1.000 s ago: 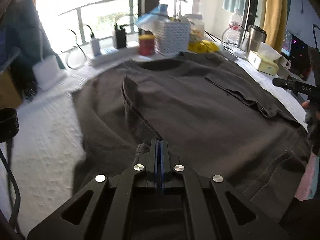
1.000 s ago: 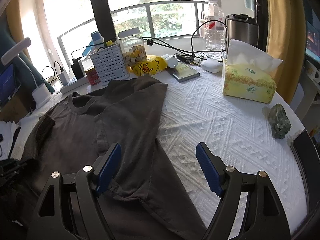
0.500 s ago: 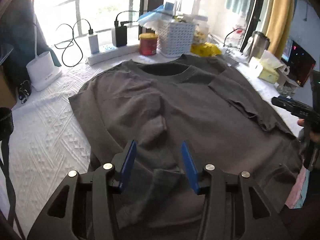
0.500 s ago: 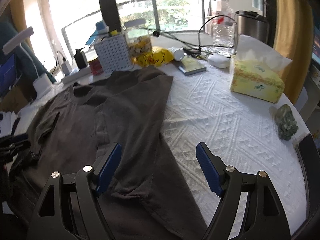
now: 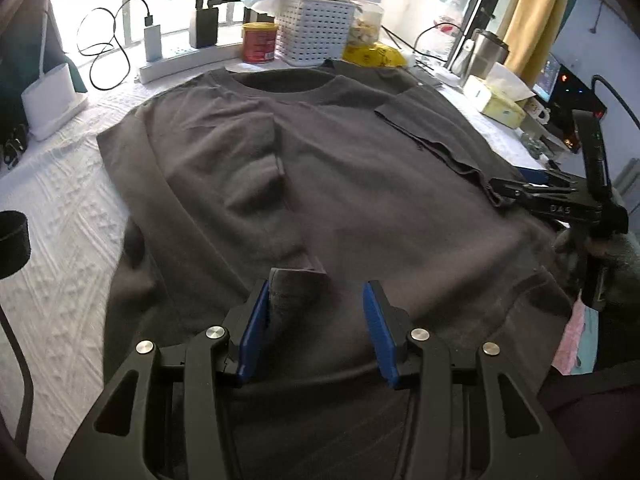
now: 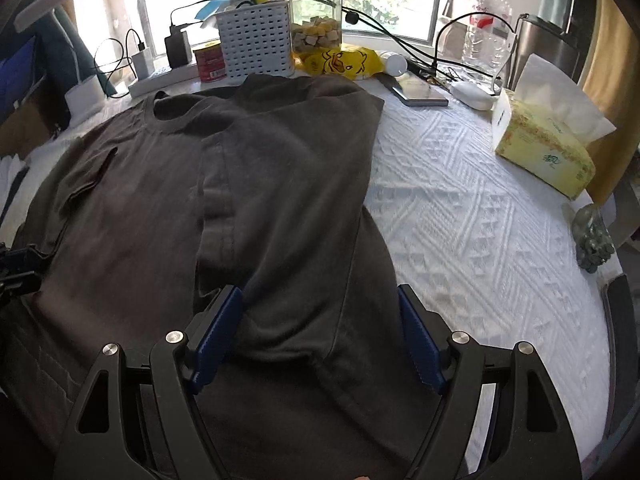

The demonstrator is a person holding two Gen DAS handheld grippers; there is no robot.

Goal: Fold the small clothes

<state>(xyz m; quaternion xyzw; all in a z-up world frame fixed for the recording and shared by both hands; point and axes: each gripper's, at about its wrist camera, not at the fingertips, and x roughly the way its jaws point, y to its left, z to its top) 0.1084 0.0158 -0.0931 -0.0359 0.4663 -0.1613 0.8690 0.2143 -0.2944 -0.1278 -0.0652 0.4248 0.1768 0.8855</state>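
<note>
Jaws of the left gripper (image 5: 316, 320), just opened with a fabric flap between them, and the wide-open right gripper (image 6: 320, 336) should each pinch the dark T-shirt (image 5: 340, 184), spread mid-frame, at matching hem corners.

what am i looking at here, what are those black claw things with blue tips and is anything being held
Those are two hand-held grippers, one in each of a person's hands, each carrying a camera that looks along its fingers. One picture is from the left gripper, one from the right gripper. A dark T-shirt lies on a white tablecloth, both sides folded in. Both grippers stand open over the shirt; a fold of cloth rests against the left one's pad, but nothing is gripped.
</note>
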